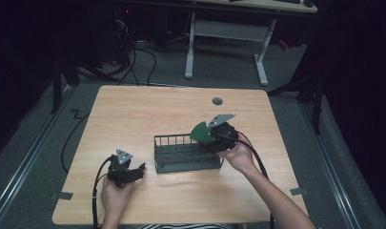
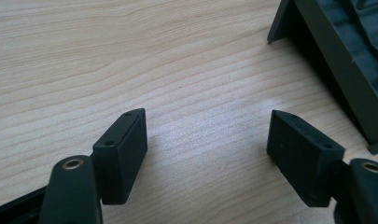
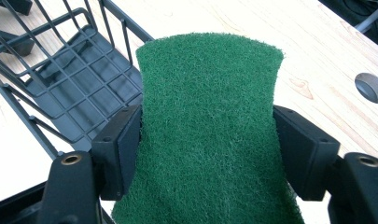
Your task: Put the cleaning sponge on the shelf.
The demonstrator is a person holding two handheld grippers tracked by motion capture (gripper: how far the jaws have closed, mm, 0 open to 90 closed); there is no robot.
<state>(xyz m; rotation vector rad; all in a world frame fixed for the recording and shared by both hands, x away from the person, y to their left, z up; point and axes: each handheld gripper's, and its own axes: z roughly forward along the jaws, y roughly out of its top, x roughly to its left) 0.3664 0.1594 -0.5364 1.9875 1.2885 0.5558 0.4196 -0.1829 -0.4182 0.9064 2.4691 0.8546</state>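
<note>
A green scouring pad [image 3: 207, 121] is squeezed at its waist between the jaws of my right gripper [image 3: 207, 149], which is shut on it. In the high view the green pad [image 1: 201, 132] hangs over the right end of a dark wire rack [image 1: 187, 153], held by the right gripper [image 1: 222, 136]. My left gripper [image 1: 136, 171] rests low on the table left of the rack, jaws pointing toward it. In the left gripper view my gripper [image 2: 207, 140] stands open over bare wood, with a corner of the rack [image 2: 336, 60] at the upper right.
The wooden table [image 1: 133, 114] has a round grey cable grommet [image 1: 217, 100] near its far edge, also the grommet [image 3: 371, 87] in the right gripper view. Cables trail off the table's near side. A white-legged desk [image 1: 224, 33] stands on the floor beyond.
</note>
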